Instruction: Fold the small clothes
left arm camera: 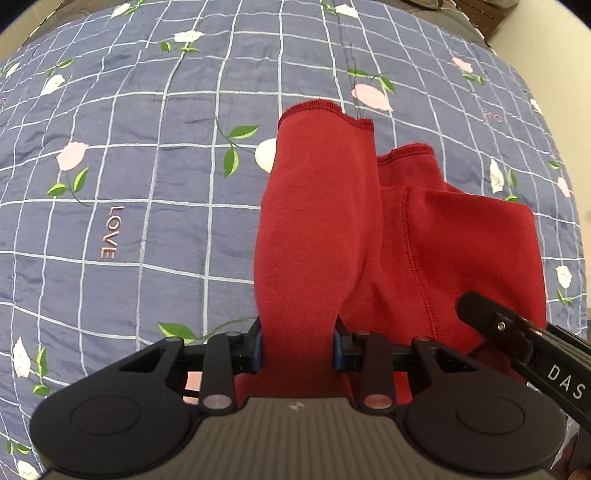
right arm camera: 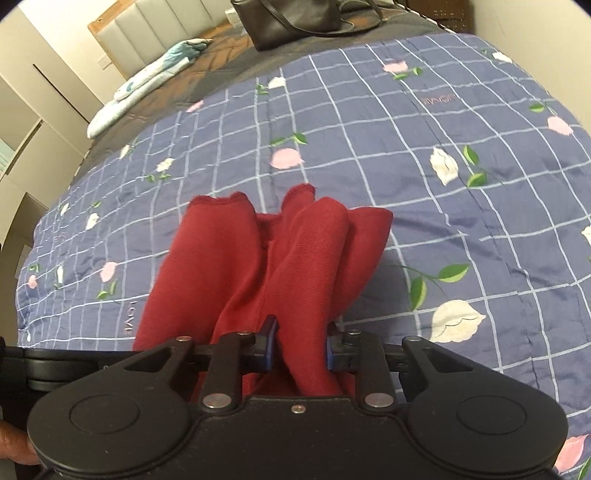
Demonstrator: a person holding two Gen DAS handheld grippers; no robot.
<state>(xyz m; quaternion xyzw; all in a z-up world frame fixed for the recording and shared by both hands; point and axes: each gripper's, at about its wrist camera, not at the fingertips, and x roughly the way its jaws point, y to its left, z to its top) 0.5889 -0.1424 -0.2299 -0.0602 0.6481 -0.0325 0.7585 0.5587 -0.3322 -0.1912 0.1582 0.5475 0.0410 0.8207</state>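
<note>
Right, I have a red garment (left arm camera: 317, 229) gripped in both tools above the bed. My left gripper (left arm camera: 298, 347) is closed on a bunched strip of the red cloth, which fills the gap between its blue-padded fingers (left arm camera: 257, 350) and runs away from me to a hemmed end. To its right, more of the garment spreads in folds with a stitched seam showing, and the other tool pokes in at the near right corner. My right gripper (right arm camera: 300, 349) likewise pinches a gathered fold of the garment (right arm camera: 236, 258) between its fingers (right arm camera: 267, 347). The cloth hangs over a blue checked quilt (left arm camera: 147, 184) printed with flowers. A dark bag (right arm camera: 291, 20) sits at the far end of the bed.
</note>
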